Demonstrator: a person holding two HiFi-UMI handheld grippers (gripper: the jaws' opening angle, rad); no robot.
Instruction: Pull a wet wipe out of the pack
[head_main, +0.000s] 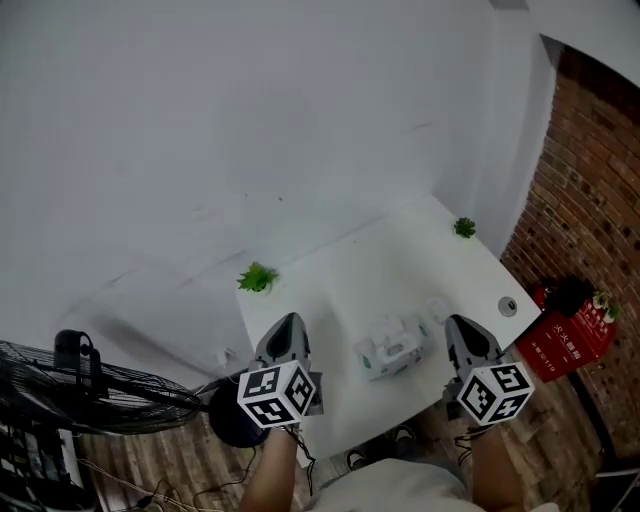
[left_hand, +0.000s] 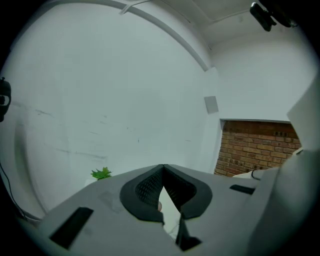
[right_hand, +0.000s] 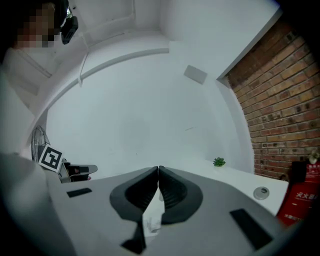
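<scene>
The wet wipe pack (head_main: 388, 350), white with pale green print, lies on the white table (head_main: 340, 280) near its front edge, between my two grippers. My left gripper (head_main: 290, 320) hovers to the pack's left, apart from it, with its jaws closed tip to tip and holding nothing (left_hand: 163, 167). My right gripper (head_main: 458, 322) hangs to the pack's right, also shut and empty (right_hand: 158, 170). In the right gripper view a bit of white crumpled material (right_hand: 151, 220) shows through the gap under the jaws; I cannot tell whether it is the pack.
Two small green plants (head_main: 257, 277) (head_main: 464, 227) stand at the table's far corners. A round metal disc (head_main: 508, 306) sits at the right edge. A red box (head_main: 562, 338) and brick wall (head_main: 590, 200) are to the right, and a black fan (head_main: 90, 390) to the left.
</scene>
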